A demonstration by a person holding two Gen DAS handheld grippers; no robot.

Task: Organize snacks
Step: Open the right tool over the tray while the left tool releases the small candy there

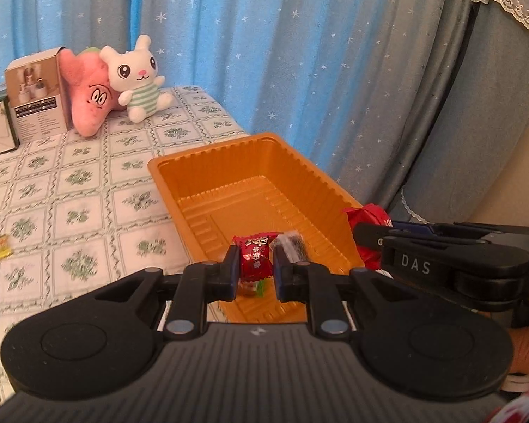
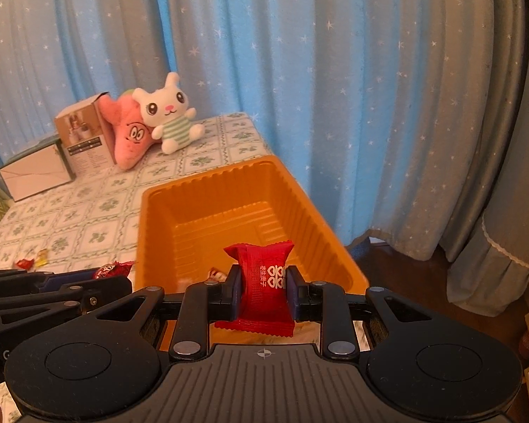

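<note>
Left wrist view
- Left gripper (image 1: 255, 269): we found its jaws closed narrowly on a small red candy (image 1: 255, 259), the wrapper pinched between the blue pads.
- Position: we held it above the near end of the orange tray (image 1: 208, 162), over the ribbed floor.
- Tray contents: a dark wrapped snack (image 1: 294, 245) lay just beside our candy, and something pale and green showed below it; we could not tell what.
- Leftovers: a yellow candy (image 1: 2, 246) sat well apart on the tablecloth (image 1: 77, 179) at the left edge.
- Release advice: we judged it best to lower closer to the floor before opening, so the candy would not bounce off the ribs.

Right wrist view
- Right gripper (image 2: 263, 290): we saw it clamped on a larger red packet (image 2: 264, 282), upright, its crimped bottom edge hanging below the pads.
- Position: over the tray's near rim rather than clearly inside.
- Advice: we thought it wise to push forward past the rim first, and to drop one hand at a time, since the left gripper stood just beside ours.
- Background: a bunny plush (image 2: 171, 116) and cardboard box (image 2: 84, 137) stood far back, out of the way.
</note>
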